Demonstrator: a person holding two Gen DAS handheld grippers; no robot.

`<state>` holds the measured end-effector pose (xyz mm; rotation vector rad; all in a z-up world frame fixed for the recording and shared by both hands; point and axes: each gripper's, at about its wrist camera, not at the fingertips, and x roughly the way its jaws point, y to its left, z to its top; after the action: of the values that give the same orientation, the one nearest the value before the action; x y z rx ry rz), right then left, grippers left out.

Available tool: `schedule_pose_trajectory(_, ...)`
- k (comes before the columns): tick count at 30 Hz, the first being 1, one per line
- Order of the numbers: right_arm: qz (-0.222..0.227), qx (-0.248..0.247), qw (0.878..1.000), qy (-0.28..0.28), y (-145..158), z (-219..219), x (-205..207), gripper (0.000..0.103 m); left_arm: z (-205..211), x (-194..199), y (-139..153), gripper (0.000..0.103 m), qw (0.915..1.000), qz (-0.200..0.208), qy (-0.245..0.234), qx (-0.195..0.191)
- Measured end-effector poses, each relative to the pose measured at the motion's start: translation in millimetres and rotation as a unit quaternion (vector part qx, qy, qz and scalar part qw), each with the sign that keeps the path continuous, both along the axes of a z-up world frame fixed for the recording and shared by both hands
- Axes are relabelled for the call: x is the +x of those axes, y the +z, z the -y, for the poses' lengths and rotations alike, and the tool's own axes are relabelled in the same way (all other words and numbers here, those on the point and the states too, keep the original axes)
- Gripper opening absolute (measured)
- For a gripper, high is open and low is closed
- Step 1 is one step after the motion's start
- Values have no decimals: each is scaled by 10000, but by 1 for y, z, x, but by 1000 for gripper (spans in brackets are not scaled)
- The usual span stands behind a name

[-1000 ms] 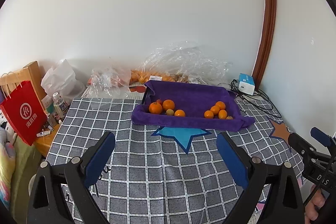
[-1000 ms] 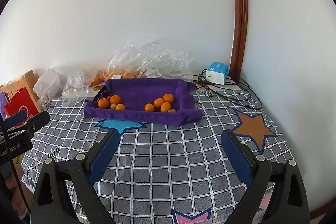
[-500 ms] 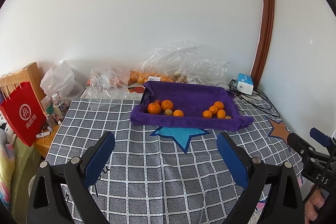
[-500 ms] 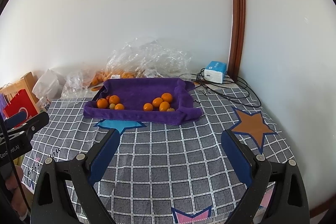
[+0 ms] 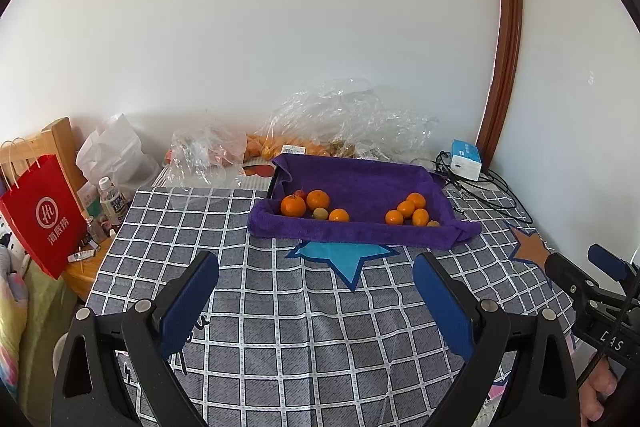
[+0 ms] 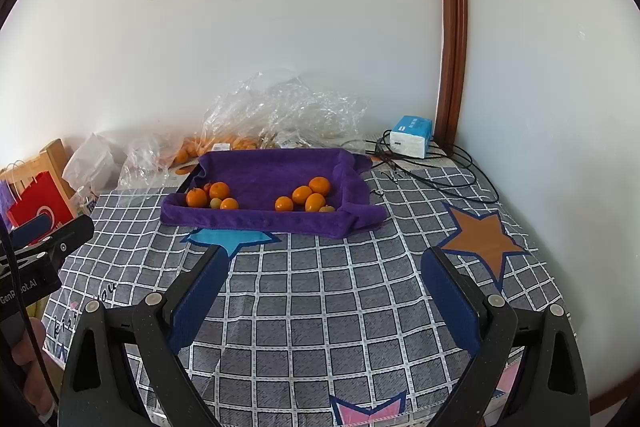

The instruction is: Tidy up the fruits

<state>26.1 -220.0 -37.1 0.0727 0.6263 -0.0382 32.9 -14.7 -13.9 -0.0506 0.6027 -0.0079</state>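
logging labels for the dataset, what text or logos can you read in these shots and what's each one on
"Hi" in a white circle, with white Chinese characters below it too blurred to read: red paper bag.
"GenRobot.AI", partly covered: left gripper body, right wrist view.
"DAS", cut off: right gripper body, left wrist view.
Unreadable: bottle label, barcode sticker, blue and white box.

Purple towel, orange fruits, grey white-checked tablecloth with blue star, red bag

Small orange fruits lie in two clusters on a purple-towel-lined tray.
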Motion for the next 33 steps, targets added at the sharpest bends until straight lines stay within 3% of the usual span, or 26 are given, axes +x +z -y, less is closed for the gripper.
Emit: schedule_pose_trajectory(33, 71, -25, 10000, 45, 4, -3, -5, 96, 0, 0, 6, 99, 10000, 66, 5, -26)
